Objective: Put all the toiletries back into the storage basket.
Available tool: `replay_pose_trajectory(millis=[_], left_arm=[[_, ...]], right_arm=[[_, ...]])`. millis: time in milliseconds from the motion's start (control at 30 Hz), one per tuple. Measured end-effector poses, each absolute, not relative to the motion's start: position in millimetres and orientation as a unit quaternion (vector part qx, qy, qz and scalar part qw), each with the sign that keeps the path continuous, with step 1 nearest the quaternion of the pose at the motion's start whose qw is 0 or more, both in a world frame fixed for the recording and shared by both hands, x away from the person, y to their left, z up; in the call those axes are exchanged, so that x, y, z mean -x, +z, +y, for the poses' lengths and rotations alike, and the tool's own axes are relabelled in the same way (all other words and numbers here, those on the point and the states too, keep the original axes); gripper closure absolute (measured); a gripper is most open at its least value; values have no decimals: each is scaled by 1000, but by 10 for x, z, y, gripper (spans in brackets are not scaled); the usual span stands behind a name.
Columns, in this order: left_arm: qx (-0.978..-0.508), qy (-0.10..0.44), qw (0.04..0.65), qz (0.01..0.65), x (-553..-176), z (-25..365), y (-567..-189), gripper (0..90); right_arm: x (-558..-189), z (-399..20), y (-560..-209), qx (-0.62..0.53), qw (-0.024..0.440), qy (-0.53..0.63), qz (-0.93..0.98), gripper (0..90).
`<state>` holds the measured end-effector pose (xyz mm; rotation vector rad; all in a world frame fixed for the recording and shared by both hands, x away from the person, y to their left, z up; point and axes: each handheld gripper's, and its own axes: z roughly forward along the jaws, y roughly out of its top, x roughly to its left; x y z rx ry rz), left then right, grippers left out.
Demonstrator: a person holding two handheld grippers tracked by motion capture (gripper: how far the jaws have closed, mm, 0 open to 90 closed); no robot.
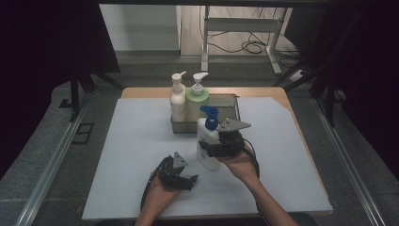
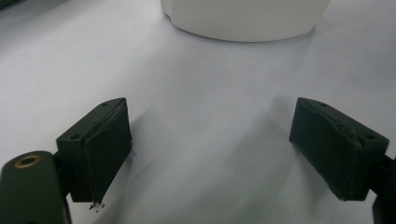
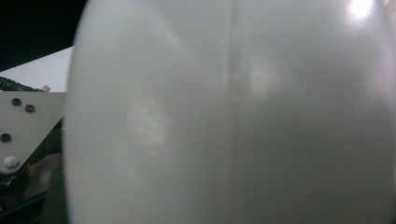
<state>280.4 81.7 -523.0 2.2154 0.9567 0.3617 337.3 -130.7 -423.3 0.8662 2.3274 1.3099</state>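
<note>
I had the right gripper (image 1: 212, 149) brought in against the white plastic pump bottle with the blue dispenser head (image 1: 208, 141), which stood upright on the pale grey table mat (image 1: 136, 155), just in front of the metal tray (image 1: 226, 123). From the high view the gripper's dark body sat against the bottle's right side, low on its body; in the right gripper view the bottle's white wall pressed so close to the lens that I could not see the jaws at all. So I could not tell whether the pads were squeezing it or merely standing either side.

The left gripper (image 2: 210, 154) rested low over the mat, its jaws spread wide with nothing between them, the bottle's rounded base (image 2: 243, 21) ahead and apart from it.

What worried me was the grip. The bottle looked smooth, rounded and glossy, and I judged that a bite on its curved side could let it slip or twist out once lifted. Its tall pump head also made it top-heavy, so a sideways nudge could have tipped it onto the mat. Behind it, the cream pump bottle (image 1: 177, 98) and the green pump bottle (image 1: 197, 101) stood close together in the tray; a careless swing toward them might have knocked either over.

I could read no brand, label or writing on any bottle.
</note>
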Motion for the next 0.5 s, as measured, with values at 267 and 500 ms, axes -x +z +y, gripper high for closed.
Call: replay_pose_trajectory(millis=[267,500], left_arm=[[-853,139,344,368,-2804,817,-5230,127],[-852,139,344,369,-2804,817,-5230,127]], right_arm=[[-3353,-1292,-4213,-293,169,454,824,361],[-3378,-1310,-4183,-294,158,449,829,369]])
